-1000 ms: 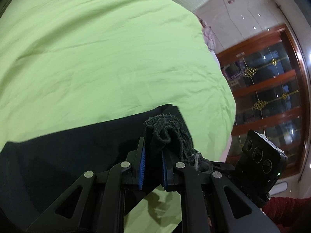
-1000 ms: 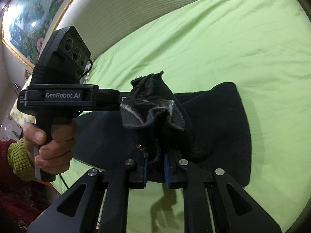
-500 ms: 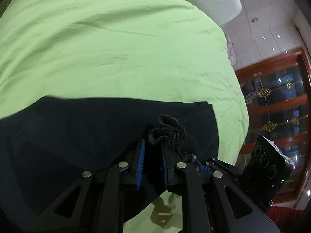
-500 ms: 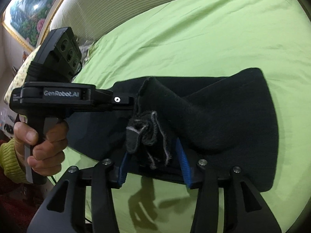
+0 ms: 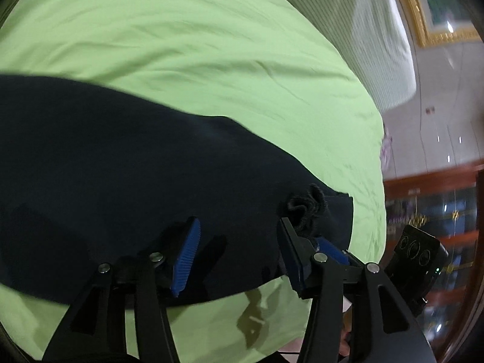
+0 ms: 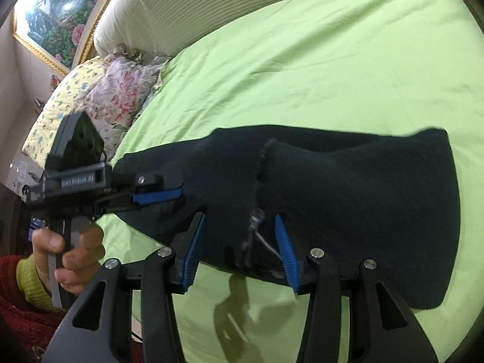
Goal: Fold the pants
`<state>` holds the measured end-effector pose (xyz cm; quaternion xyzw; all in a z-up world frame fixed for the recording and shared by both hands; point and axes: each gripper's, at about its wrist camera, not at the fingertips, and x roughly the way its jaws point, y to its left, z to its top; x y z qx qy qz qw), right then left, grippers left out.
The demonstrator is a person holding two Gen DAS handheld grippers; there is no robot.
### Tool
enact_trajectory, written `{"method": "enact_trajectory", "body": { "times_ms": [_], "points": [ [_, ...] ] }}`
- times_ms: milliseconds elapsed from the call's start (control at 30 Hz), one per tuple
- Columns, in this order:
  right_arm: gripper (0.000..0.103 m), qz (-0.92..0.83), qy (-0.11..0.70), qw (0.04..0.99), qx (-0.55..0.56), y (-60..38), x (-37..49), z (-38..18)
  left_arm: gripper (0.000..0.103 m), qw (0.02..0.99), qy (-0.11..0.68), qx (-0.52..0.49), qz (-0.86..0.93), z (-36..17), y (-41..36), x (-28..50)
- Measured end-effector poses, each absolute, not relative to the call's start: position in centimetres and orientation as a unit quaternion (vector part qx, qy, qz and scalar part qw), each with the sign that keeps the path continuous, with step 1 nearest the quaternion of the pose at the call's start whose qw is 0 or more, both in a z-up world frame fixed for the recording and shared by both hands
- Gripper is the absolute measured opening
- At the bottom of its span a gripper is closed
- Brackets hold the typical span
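Note:
Black pants (image 5: 127, 163) lie folded flat on the green bedsheet (image 5: 211, 60). My left gripper (image 5: 239, 257) is open just above the near edge of the pants, with a bunched hem (image 5: 305, 208) beside its right finger. In the right wrist view the pants (image 6: 348, 193) lie across the middle, and my right gripper (image 6: 239, 251) is open over their near edge, astride a frayed hem. The left gripper (image 6: 157, 196) shows there at the left, open, held by a hand.
A cream padded headboard (image 6: 211, 9) borders the bed's far side. Floral pillows (image 6: 118, 90) lie at the bed's left end. A wooden glass cabinet (image 5: 438, 211) stands beyond the bed's right edge. A framed painting (image 6: 51, 21) hangs above.
Both grippers have opened and let go of the pants' hems. The lifted cloth has dropped flat onto the lower layer on the bed.

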<state>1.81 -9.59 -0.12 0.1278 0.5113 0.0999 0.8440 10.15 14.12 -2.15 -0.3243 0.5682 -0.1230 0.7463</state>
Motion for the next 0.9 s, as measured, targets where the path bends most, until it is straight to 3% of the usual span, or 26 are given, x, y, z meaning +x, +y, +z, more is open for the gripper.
{"method": "enact_trajectory", "body": {
  "times_ms": [167,900],
  "points": [
    [0.055,0.124,0.516,0.839,0.115,-8.0,2.7,0.1,0.063,0.753,0.548,-0.359,-0.071,-1.5,17.4,7.5],
    [0.056,0.270,0.559,0.784,0.002,3.7,9.5,-0.9,0.069,0.735,0.477,-0.475,0.085,-2.1,28.1,-3.1]
  ]
}}
